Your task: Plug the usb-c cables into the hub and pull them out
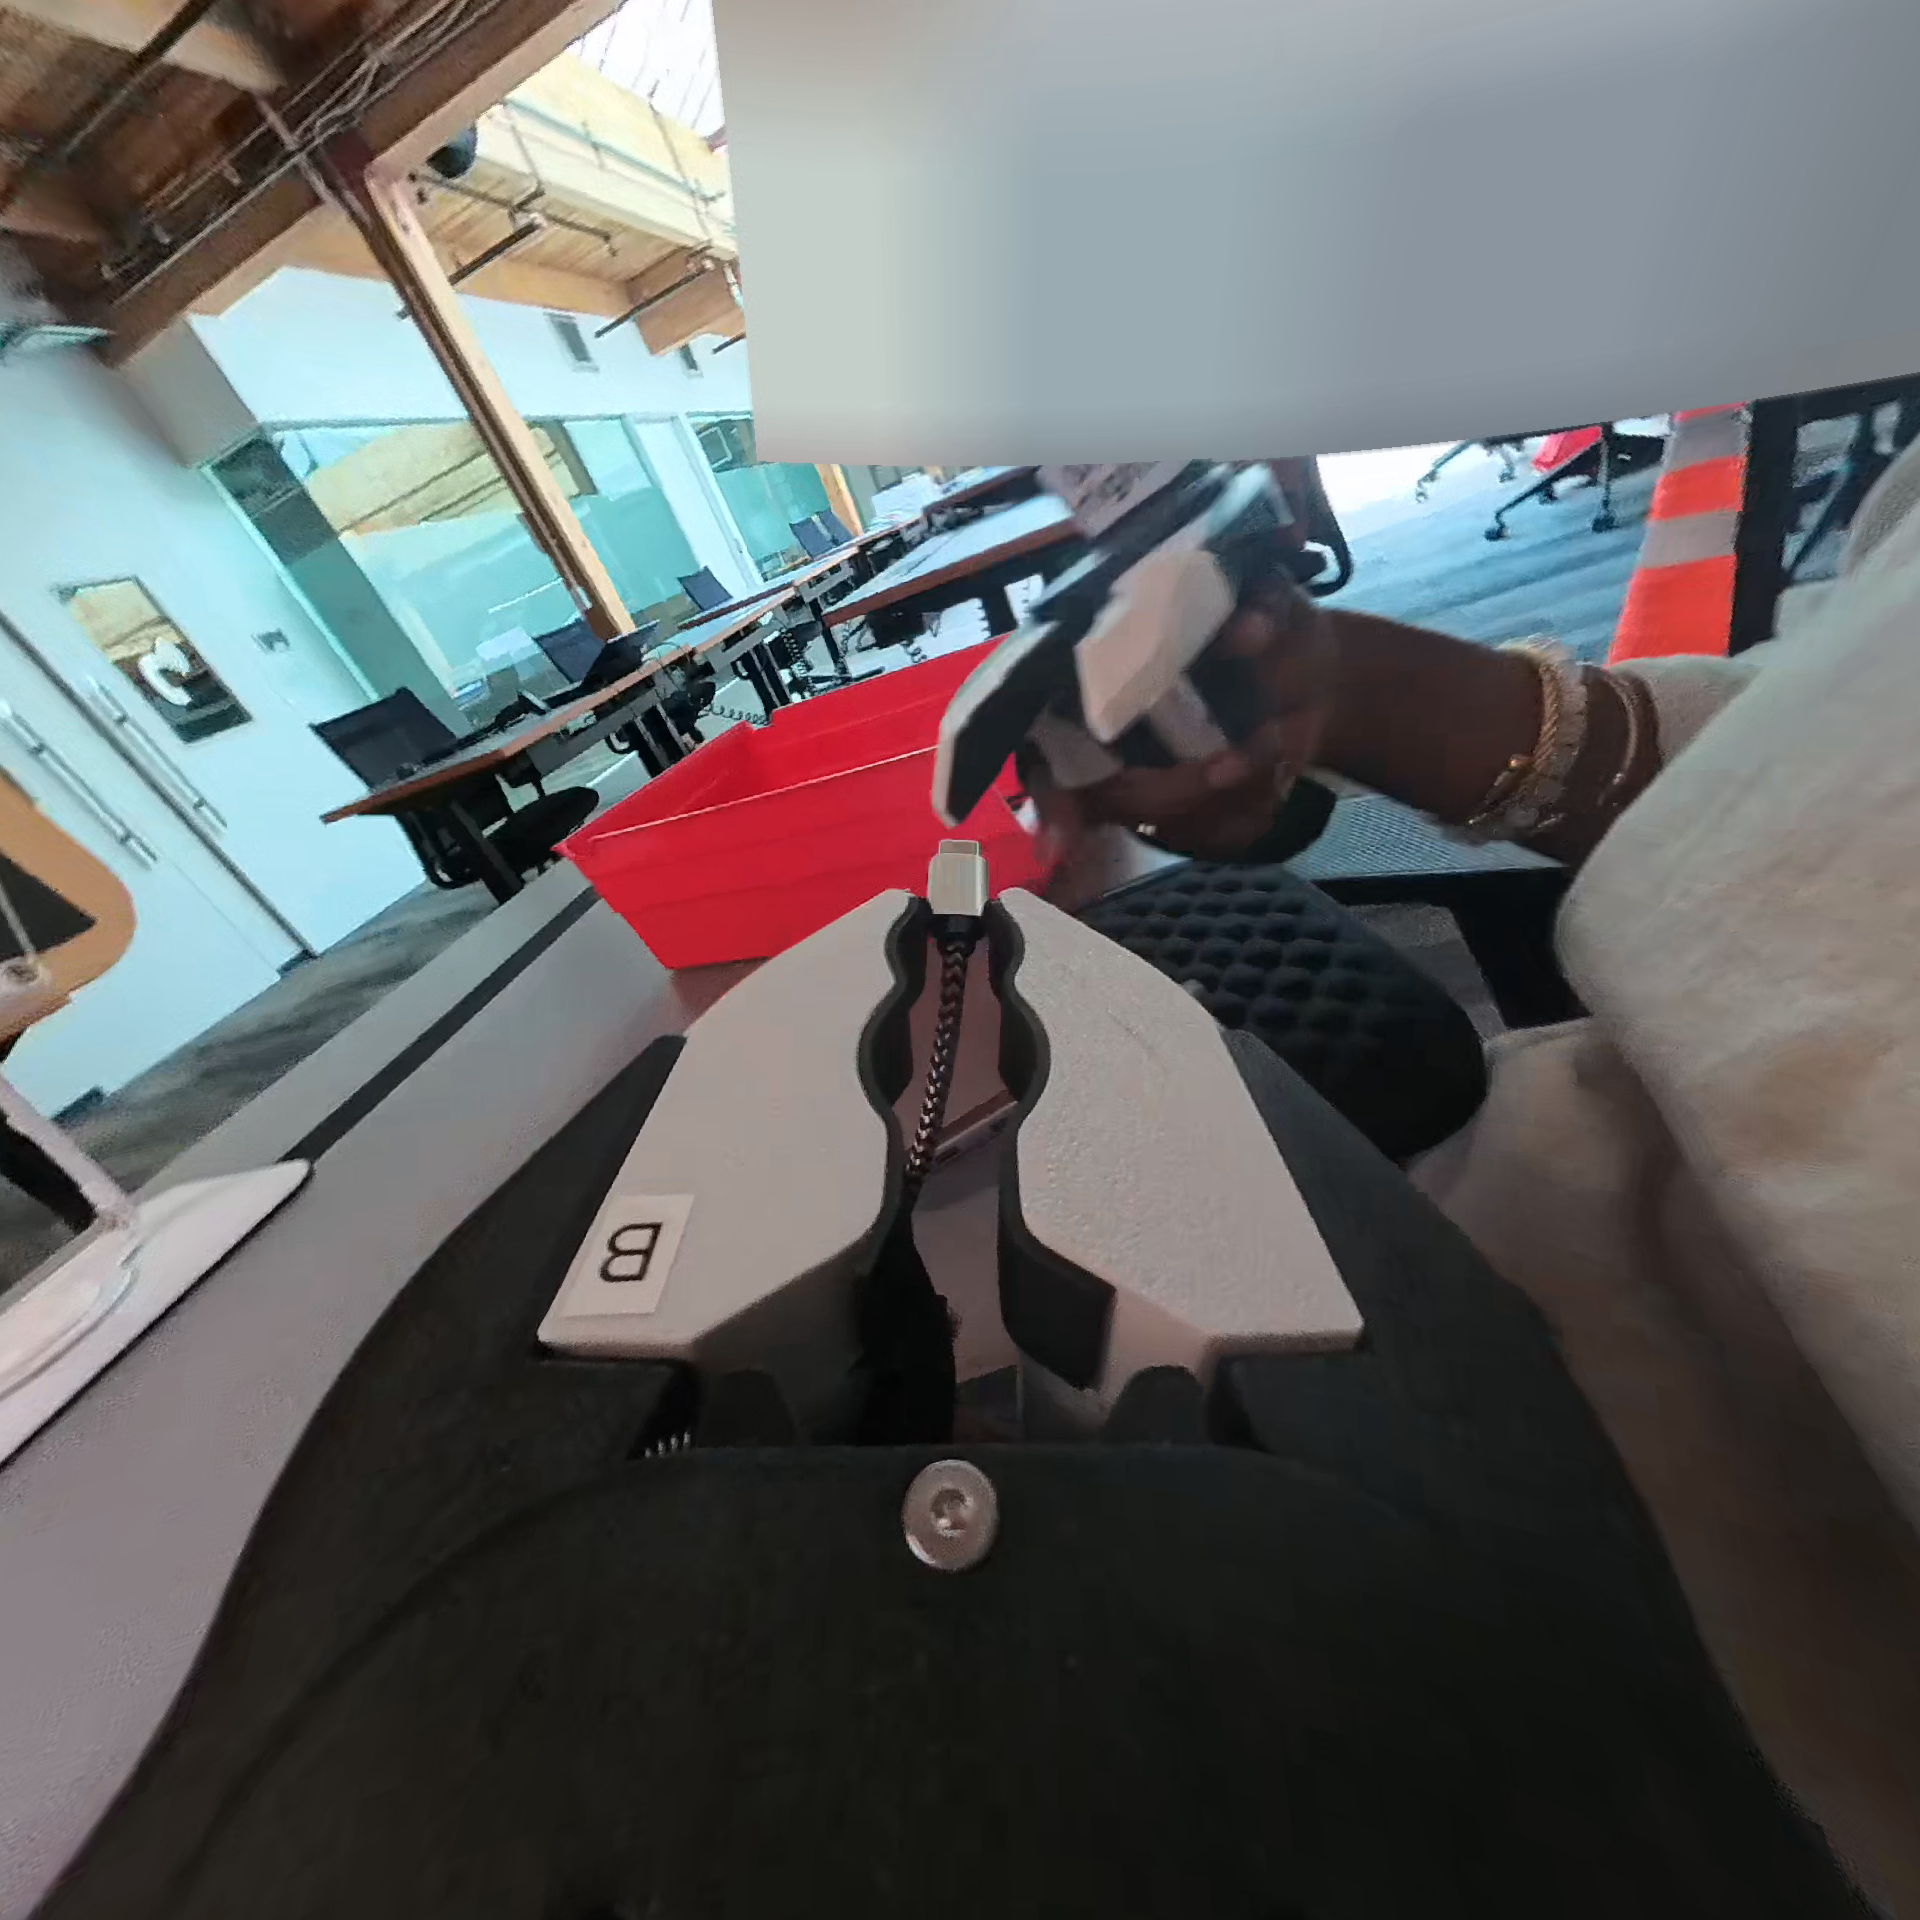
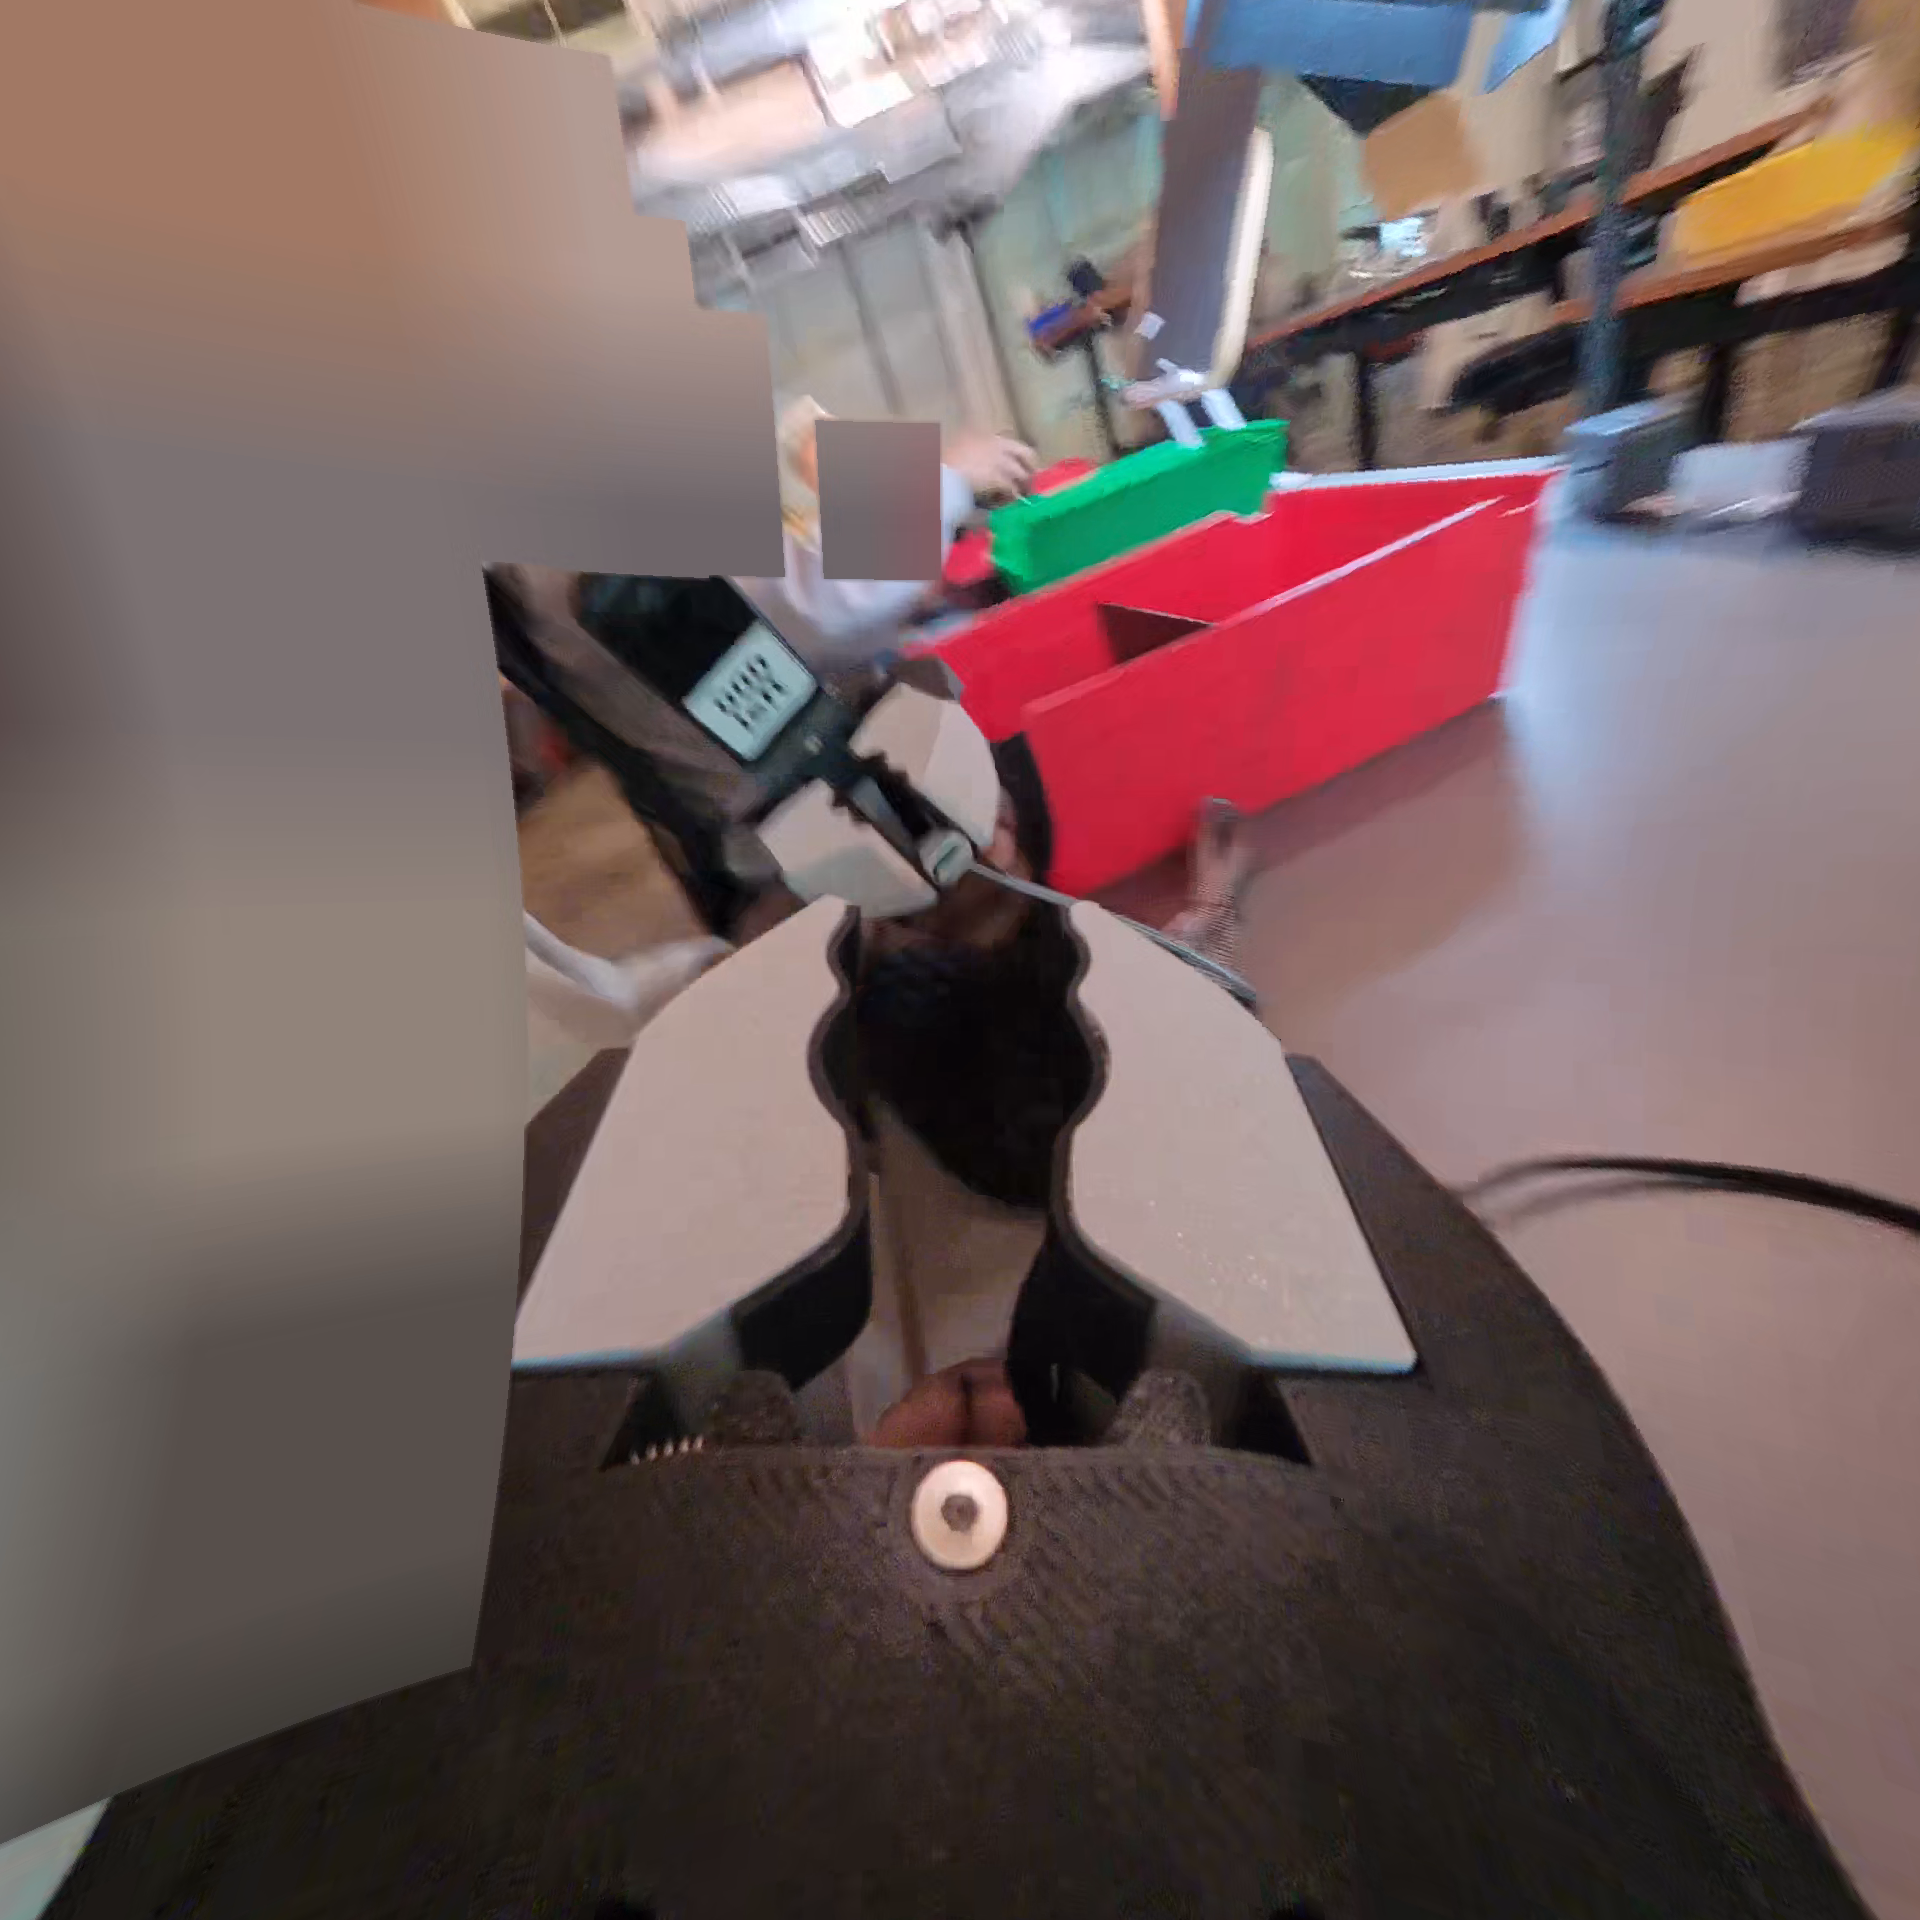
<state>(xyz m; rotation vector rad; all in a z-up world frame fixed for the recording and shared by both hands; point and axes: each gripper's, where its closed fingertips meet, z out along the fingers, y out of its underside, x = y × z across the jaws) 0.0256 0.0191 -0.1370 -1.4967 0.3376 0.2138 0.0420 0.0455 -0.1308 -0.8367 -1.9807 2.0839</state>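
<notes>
The left tool (image 1: 958, 902) was clamped on a usb-c cable (image 1: 943, 1023) just behind its silver plug (image 1: 954, 878), so that the plug stood out past the fingertips and the black-and-white braided cord ran back down the narrow gap between the two grey fingers (image 1: 774, 1132). A silver block (image 1: 977, 1127), possibly the hub, showed through that gap, though too little of it was visible to be sure. Beyond the plug stood a red bin (image 1: 790, 831) on the grey tabletop (image 1: 436, 1081), and to the right lay a black quilted pad (image 1: 1288, 977). The right tool (image 1: 997, 748), held in a hand (image 1: 1236, 748) with bracelets at the wrist, hung above and just right of the plug, tilted downward and blurred. In the right wrist view the right tool (image 2: 961, 914) had its fingers (image 2: 727, 1143) parted a moderate way with nothing between them; only the dark pad showed through the gap. Just ahead of its tips the left tool (image 2: 940, 847) pointed in from the left with the silver plug (image 2: 948, 854) at its tip. A red bin (image 2: 1278, 675) and a green bin (image 2: 1132, 499) stood behind on the tabletop (image 2: 1610, 883), and a black cord (image 2: 1704, 1179) crossed at right.
</notes>
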